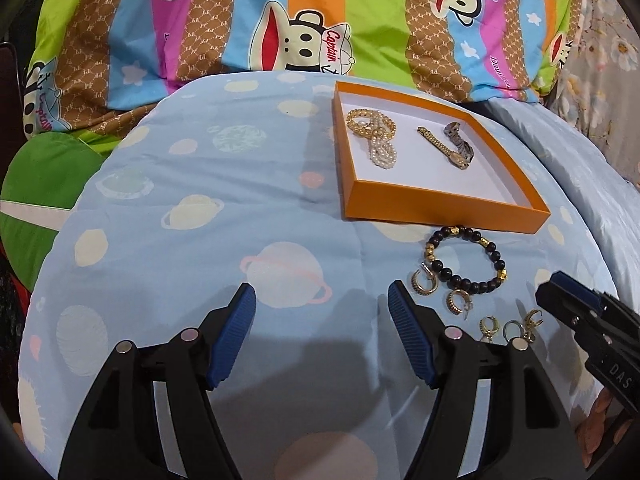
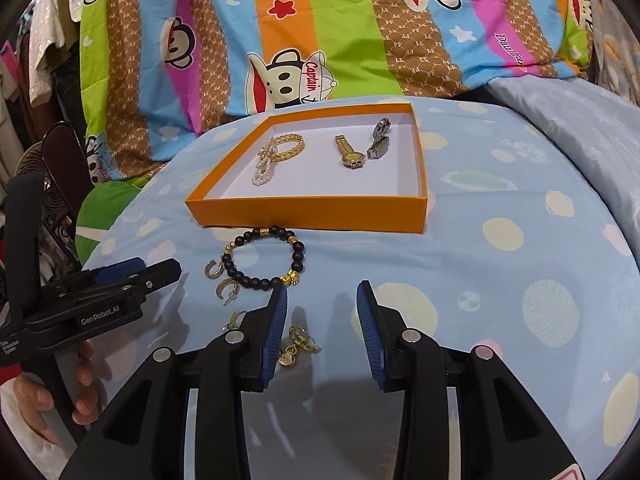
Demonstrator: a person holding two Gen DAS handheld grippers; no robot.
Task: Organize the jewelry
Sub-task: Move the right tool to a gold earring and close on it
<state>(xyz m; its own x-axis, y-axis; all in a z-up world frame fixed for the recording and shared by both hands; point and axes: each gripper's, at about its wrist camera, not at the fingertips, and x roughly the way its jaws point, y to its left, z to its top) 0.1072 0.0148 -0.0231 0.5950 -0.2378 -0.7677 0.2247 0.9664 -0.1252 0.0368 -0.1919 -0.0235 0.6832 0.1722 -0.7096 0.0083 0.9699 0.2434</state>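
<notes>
Here earrings (image 2: 298, 345) lie beside the right gripper (image 2: 322, 294).

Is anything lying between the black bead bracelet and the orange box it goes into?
Nothing visible does. The black bead bracelet lies on the blue bedding just in front of the orange box, whose near wall is all it must clear.

Bright even indoor light, soft shadows below fingers (image 1: 234, 332), sharp, fisheye-warped, dark corners
</notes>
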